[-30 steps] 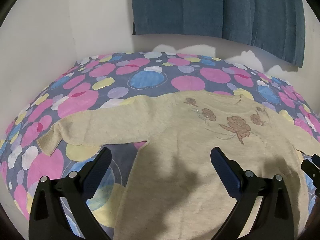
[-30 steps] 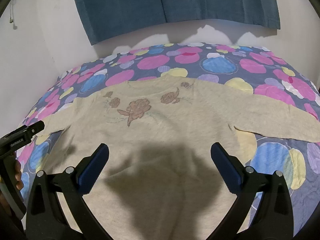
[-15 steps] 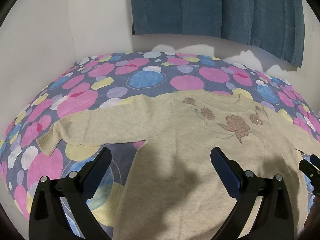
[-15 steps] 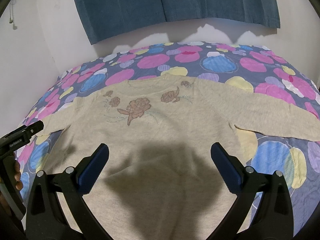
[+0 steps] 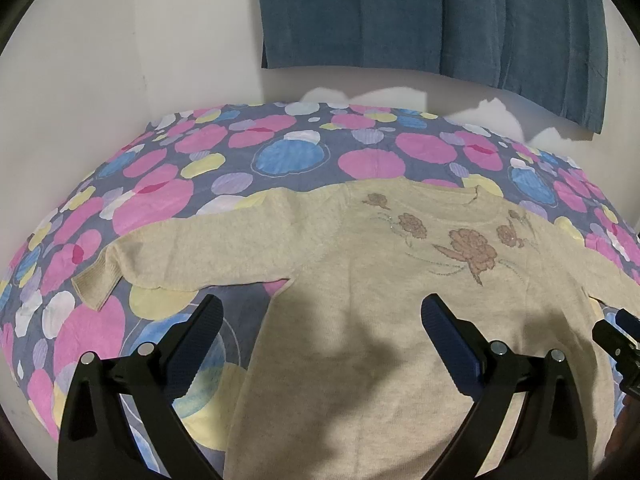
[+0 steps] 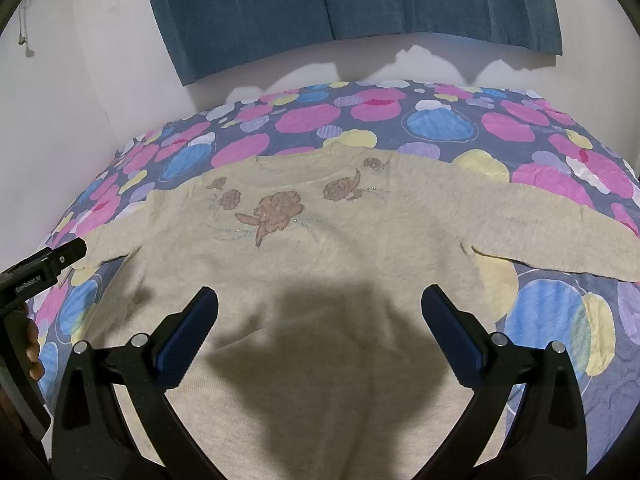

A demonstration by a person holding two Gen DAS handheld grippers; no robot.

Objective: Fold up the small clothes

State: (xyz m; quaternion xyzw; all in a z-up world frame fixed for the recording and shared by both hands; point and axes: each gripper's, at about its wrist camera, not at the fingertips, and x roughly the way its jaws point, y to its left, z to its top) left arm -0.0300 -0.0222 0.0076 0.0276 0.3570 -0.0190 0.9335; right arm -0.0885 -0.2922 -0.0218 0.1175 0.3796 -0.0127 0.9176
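1. Both claws hang with jaws spread wide and nothing between them, left gripper [image 5: 320, 316] and right gripper [image 6: 320, 308], barely shifted from a second ago.
2. One spotted bedsheet [image 6: 440, 120], unchanged.
3. One blue curtain [image 5: 420, 12].
4. One beige sweater [image 6: 320, 248] lies flat on the sheet, both sleeves out, as before.
5. Four brown flowers [image 6: 280, 208] on its chest.

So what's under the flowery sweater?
The sweater lies flat on a bedspread with pink, blue and yellow circles, which shows all around it. Whatever is beneath the sweater's middle is covered, so that part can't be seen.
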